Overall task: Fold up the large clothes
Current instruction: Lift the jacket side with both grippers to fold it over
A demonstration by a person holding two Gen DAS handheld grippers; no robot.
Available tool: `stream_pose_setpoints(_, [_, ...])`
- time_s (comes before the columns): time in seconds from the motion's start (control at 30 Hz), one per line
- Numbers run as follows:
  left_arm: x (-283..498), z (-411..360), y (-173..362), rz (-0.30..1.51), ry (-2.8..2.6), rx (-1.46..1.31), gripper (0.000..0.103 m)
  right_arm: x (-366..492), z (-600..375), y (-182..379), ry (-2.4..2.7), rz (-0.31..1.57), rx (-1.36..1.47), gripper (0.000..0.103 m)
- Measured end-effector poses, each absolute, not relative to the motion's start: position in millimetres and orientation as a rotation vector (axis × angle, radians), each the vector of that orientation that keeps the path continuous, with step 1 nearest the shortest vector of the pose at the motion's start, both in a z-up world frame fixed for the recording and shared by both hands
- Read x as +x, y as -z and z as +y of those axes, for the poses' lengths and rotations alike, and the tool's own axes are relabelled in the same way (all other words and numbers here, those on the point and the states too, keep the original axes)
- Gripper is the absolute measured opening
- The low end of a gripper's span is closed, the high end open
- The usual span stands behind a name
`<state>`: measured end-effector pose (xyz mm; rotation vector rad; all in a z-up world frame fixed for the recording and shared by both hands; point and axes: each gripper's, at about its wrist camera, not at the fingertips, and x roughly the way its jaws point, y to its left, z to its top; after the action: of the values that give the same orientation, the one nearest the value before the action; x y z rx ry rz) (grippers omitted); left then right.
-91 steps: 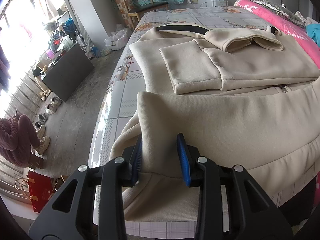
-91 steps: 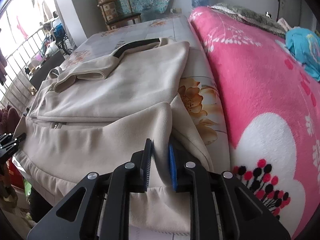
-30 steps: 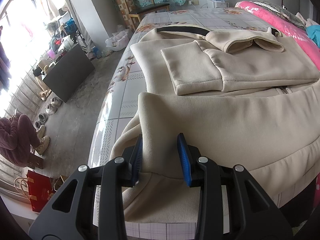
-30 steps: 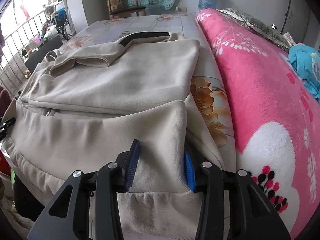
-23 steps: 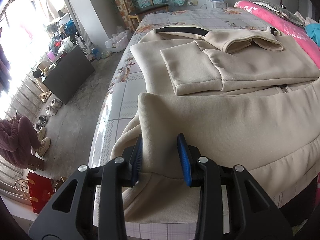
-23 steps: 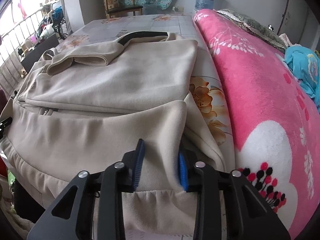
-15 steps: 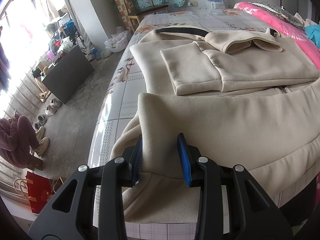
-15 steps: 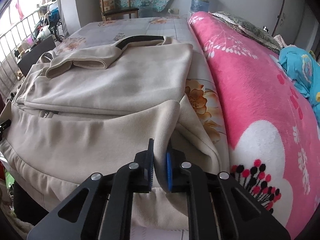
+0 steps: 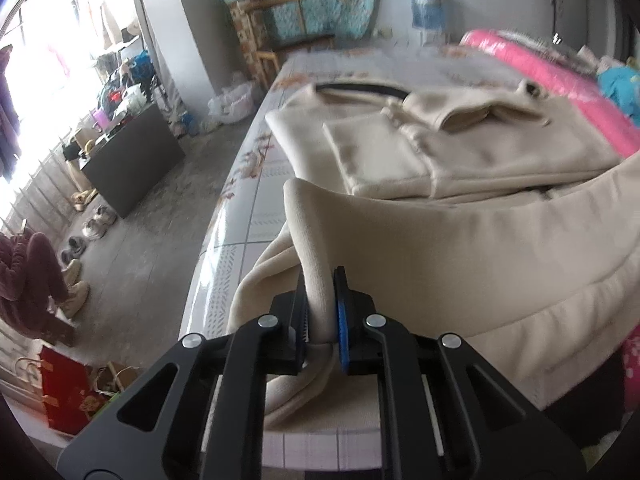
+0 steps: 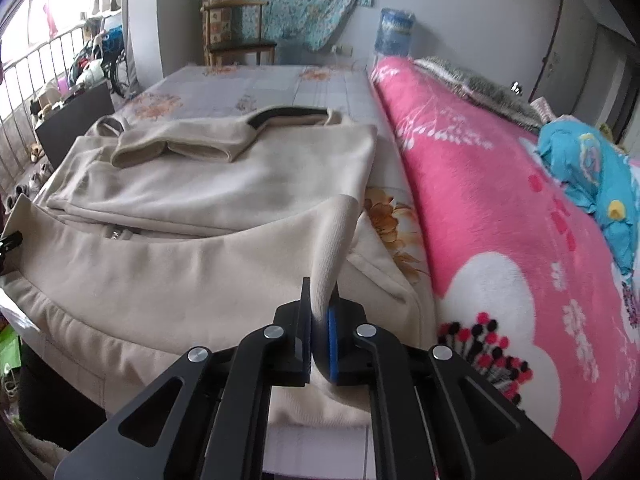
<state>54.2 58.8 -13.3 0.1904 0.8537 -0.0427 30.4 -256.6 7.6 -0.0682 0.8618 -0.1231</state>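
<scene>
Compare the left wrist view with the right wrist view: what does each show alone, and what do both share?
Left wrist only: the floor with a row of shoes and a red bag; the left gripper, jaws closing on the hem. Right wrist only: the right gripper shut on the hem, and the pink blanket's white patch. Both: the beige jacket, the wooden chair, the water bottle.

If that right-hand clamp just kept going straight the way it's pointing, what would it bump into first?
Probably the jacket itself. The right gripper is already shut on its near hem, and straight ahead lies the folded cream body on the bed. The pink blanket sits off to the side, though depth is hard to judge.
</scene>
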Motion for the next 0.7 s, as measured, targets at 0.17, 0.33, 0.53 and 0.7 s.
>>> stream_pose_setpoints(0.17, [25.9,76.8,-15.9,0.774,0.135,0.066,0.011,4.9,-256.9,-40.6,0.081,0.774,0.028,0.006])
stream_pose_setpoints(0.33, [3.2,81.9,-58.0,0.629,0.201,0.026,0.011,-0.5,-253.7,-76.0,0.061,0.677,0.042,0.006])
stream_pose_setpoints(0.53, [33.9,80.5,-91.9,0.543,0.208,0.012,0.011,38.0,-260.4,-92.8,0.041,0.627,0.016,0.006])
stream_pose_setpoints(0.7, [85.7,90.4,-108.0,0.533,0.185,-0.037,0.01,75.4,-268.9,-110.6,0.026,0.575,0.019,0.006])
